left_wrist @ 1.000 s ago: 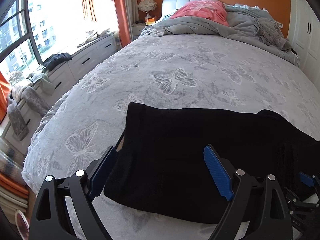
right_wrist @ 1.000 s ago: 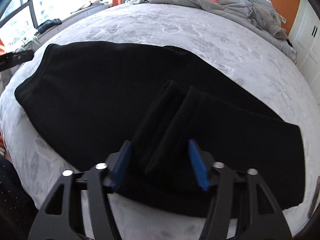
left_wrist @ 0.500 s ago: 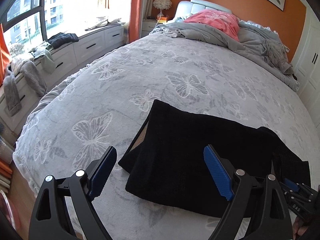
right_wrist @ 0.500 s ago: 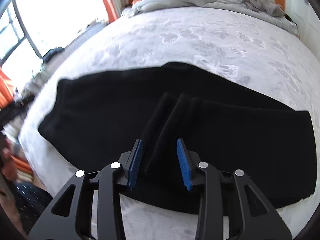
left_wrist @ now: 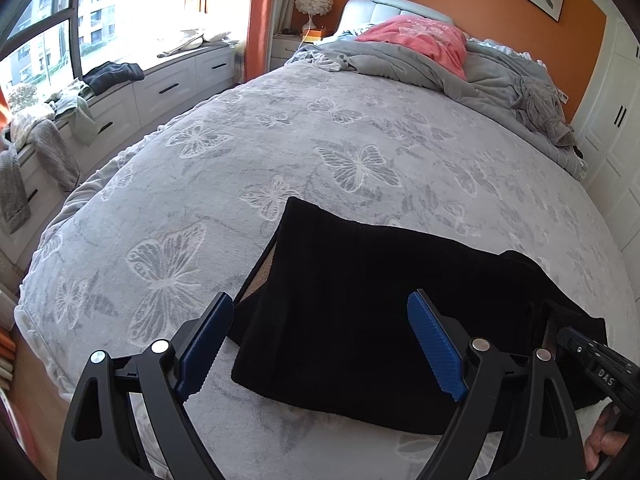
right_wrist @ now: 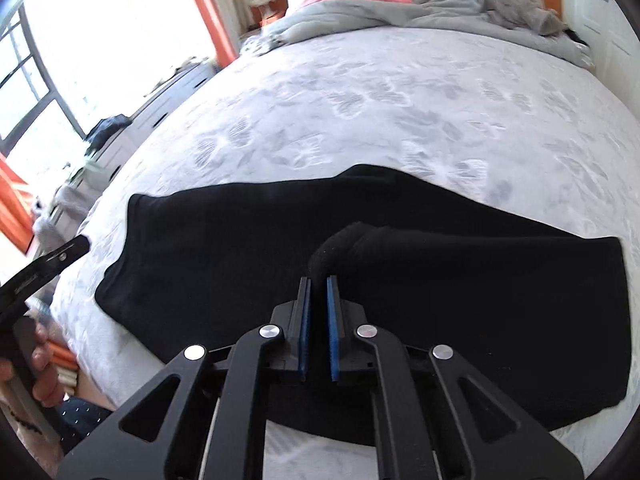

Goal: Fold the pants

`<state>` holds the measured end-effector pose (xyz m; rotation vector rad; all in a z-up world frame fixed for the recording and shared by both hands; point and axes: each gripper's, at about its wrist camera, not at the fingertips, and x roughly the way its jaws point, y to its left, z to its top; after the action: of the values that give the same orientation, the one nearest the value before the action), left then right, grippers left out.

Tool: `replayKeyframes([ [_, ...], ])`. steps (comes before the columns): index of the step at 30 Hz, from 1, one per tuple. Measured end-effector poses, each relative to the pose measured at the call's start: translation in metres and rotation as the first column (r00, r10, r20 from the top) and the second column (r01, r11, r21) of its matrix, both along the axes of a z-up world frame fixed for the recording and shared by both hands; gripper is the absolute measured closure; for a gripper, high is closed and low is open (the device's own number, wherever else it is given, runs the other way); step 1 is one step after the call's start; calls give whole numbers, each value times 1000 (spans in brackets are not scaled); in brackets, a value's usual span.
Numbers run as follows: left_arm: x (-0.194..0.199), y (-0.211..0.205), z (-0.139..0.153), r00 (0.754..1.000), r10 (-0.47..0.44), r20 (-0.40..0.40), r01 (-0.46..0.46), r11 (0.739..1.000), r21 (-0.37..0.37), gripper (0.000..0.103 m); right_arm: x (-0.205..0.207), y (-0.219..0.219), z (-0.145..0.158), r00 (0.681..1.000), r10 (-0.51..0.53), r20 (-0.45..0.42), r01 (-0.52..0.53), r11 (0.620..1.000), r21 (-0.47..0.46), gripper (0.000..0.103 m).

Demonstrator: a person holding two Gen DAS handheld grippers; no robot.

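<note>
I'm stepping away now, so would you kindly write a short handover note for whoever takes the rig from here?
Right gripper: shut on a raised fold of the black pants, near their front edge.
Left gripper: open, holding nothing, hovering over the pants' left end.
Pants lie lengthwise across the near part of the butterfly bedspread, apparently leg on leg.
Done: pants laid out, right grasp made.
Left: grip the left end, fold the pants over, smooth them.
</note>
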<state>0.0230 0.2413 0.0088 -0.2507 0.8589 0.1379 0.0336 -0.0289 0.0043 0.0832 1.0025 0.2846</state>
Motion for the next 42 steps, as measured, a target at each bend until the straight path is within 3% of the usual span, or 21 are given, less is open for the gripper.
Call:
replayKeyframes([
  [3,4,4,-2,1000,0,-10,-1,1000,-26,17,10,16,-45,994,56,-89,-66,990,-124,86],
  [6,5,5,-5,1000,3,-26,-4,999,-44,17,-5,10,-19,998,59,-27,-61,995,-77,79],
  [8,3,4,-5,1000,5,-25,-6,1000,-23,17,-20,5,1,996,77,41,-74,995,-75,48],
  [10,2,4,-4,1000,8,-17,-8,1000,-2,17,-33,14,-2,991,122,55,-112,980,-167,41],
  [13,3,6,-5,1000,6,-26,-6,1000,-30,17,-30,21,-28,989,151,10,-144,959,-246,43],
  [15,4,6,-6,1000,4,-31,-6,999,-51,17,-26,21,-49,991,136,-5,-131,945,-300,53],
  [16,4,5,-6,1000,5,-31,-6,998,-55,17,-24,21,-54,991,131,17,-120,947,-298,61],
  [17,4,3,-5,1000,4,-30,-6,998,-55,17,-22,22,-53,993,114,33,-98,944,-316,81],
  [19,4,2,-6,999,-1,-34,0,999,-37,17,-16,17,-35,996,77,46,-61,961,-271,84],
  [24,6,-1,-8,999,-7,-46,6,1000,-17,17,-17,17,14,991,69,118,-56,992,-112,85],
  [26,7,0,-9,999,-5,-47,3,1000,-29,17,-14,31,-2,990,104,98,-90,987,-131,84],
  [28,8,0,-9,999,2,-46,-3,1000,-31,17,-5,49,-44,989,149,-1,-147,972,-183,81],
  [29,8,0,-9,999,3,-46,-4,1000,-29,17,-5,54,-57,987,159,-7,-157,964,-216,77],
  [30,8,0,-9,999,5,-50,-6,1000,-27,17,-11,58,-54,984,171,53,-153,956,-248,76],
  [31,8,0,-10,999,7,-53,-8,1000,-26,17,-14,62,-49,981,185,51,-165,950,-265,70],
  [34,7,2,-13,998,9,-63,-9,1000,-14,17,-28,48,-11,983,171,73,-162,980,-115,66],
  [36,8,11,-15,998,22,-66,-24,999,-30,17,-33,36,9,985,139,102,-128,986,-109,64],
  [37,8,22,-17,997,42,-71,-48,995,-86,17,-38,28,18,985,118,123,-105,988,-112,55],
  [38,7,36,-22,994,76,-82,-89,982,-164,17,-45,18,26,985,101,141,-86,990,-109,47],
  [39,5,50,-29,988,120,-97,-141,959,-248,17,-52,8,32,984,82,157,-66,993,-102,47],
  [42,-3,89,-60,942,268,-205,-334,821,-463,17,-67,-24,38,985,18,172,-4,997,-78,45],
])
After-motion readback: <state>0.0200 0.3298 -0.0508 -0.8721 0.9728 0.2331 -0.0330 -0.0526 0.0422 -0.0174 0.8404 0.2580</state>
